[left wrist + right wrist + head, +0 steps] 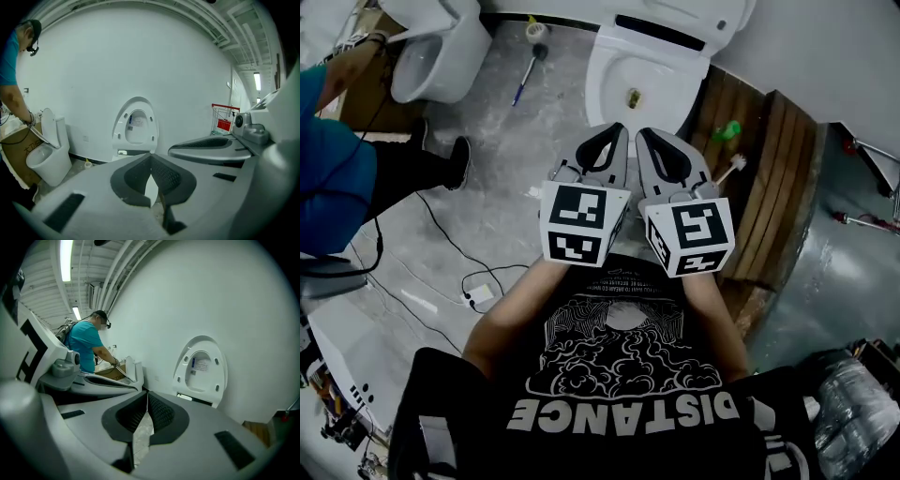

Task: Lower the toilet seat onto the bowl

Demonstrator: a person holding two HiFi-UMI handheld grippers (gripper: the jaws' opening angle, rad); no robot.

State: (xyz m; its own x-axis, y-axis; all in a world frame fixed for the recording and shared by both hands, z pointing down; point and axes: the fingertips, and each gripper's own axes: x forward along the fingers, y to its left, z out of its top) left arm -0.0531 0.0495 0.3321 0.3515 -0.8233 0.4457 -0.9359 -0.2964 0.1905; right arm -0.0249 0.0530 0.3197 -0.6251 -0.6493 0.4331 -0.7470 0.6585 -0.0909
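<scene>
A white toilet stands against the wall, its open bowl [630,70] showing in the head view. The seat and lid [675,21] are upright against the wall. They show as a raised white oval ring [136,126] in the left gripper view and as the same ring [201,372] in the right gripper view. My left gripper [614,131] and right gripper [645,134] hang side by side just short of the bowl's front, touching nothing. Both are shut and empty, the dark pads of the left gripper [151,158] and the right gripper [147,398] meeting at their tips.
A second toilet [441,47] stands at the left, with a person in a teal shirt [333,159] bent over it. A brush [528,73] lies on the floor between the toilets. Wooden boards [769,187] lie right of the bowl. A cable [478,281] crosses the floor. A red cart [224,119] is far right.
</scene>
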